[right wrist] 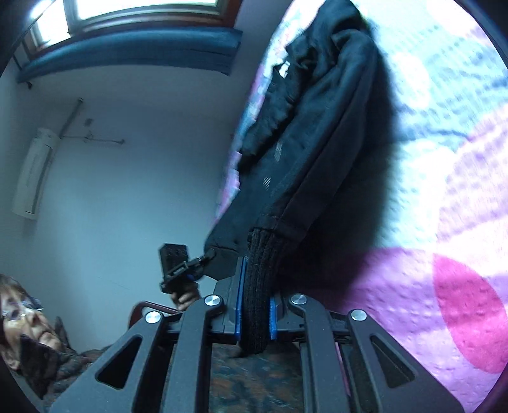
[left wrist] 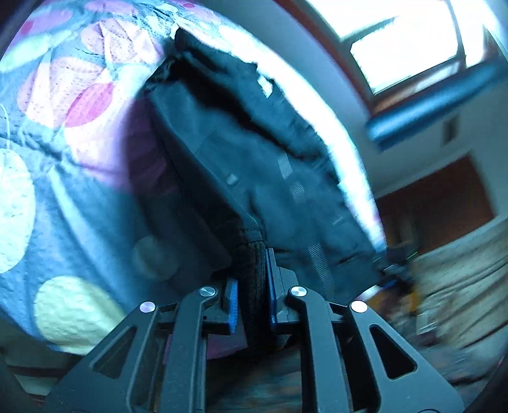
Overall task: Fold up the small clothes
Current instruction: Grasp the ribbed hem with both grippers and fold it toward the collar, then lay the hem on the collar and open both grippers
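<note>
A small black jacket (left wrist: 254,152) hangs stretched above a flowered quilt (left wrist: 79,133). My left gripper (left wrist: 252,279) is shut on one ribbed knit cuff (left wrist: 252,263) of it. My right gripper (right wrist: 256,286) is shut on another ribbed knit cuff (right wrist: 258,270) of the same jacket (right wrist: 311,127), which runs up and away over the quilt (right wrist: 444,159). The left gripper (right wrist: 181,270) shows in the right wrist view at the jacket's other lower corner, and the right gripper (left wrist: 393,270) shows blurred in the left wrist view.
A window (right wrist: 127,9) with a blue rolled blind (right wrist: 127,60) is on the wall, also in the left wrist view (left wrist: 438,98). A white air conditioner (right wrist: 31,171) hangs on the wall. The person's face (right wrist: 22,321) is at lower left.
</note>
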`<act>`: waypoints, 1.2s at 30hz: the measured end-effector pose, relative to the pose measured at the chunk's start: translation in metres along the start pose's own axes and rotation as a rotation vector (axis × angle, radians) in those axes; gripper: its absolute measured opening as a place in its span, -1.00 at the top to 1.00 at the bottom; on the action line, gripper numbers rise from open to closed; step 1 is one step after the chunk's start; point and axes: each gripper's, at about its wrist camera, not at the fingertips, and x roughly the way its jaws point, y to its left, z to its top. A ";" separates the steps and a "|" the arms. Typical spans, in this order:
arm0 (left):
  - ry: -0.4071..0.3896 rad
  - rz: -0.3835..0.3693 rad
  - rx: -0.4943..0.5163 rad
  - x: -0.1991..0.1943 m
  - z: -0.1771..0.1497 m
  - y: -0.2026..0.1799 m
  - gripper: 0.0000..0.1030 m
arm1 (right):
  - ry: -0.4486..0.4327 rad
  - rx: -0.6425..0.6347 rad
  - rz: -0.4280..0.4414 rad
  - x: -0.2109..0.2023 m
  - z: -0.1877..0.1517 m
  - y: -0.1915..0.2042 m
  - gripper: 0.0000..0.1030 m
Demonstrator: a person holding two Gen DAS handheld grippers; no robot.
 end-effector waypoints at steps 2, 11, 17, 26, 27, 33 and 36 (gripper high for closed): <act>-0.039 -0.085 -0.033 -0.009 0.016 -0.003 0.76 | -0.032 -0.023 0.038 -0.005 0.011 0.010 0.77; -0.165 -0.194 -0.039 0.022 0.136 -0.013 0.77 | -0.159 -0.072 0.127 0.016 0.134 0.026 0.77; -0.159 -0.106 -0.073 0.087 0.213 0.011 0.76 | -0.207 0.064 0.109 0.059 0.218 -0.018 0.77; -0.055 -0.021 -0.092 0.140 0.255 0.046 0.55 | -0.212 0.203 0.050 0.079 0.253 -0.072 0.61; -0.059 -0.053 -0.099 0.134 0.255 0.048 0.46 | -0.208 0.192 0.063 0.077 0.253 -0.070 0.47; -0.175 0.002 -0.022 0.096 0.253 0.044 -0.19 | -0.230 0.084 0.062 0.055 0.247 -0.052 0.00; -0.185 0.056 0.045 0.091 0.254 0.042 -0.19 | -0.243 -0.001 -0.046 0.045 0.248 -0.041 -0.05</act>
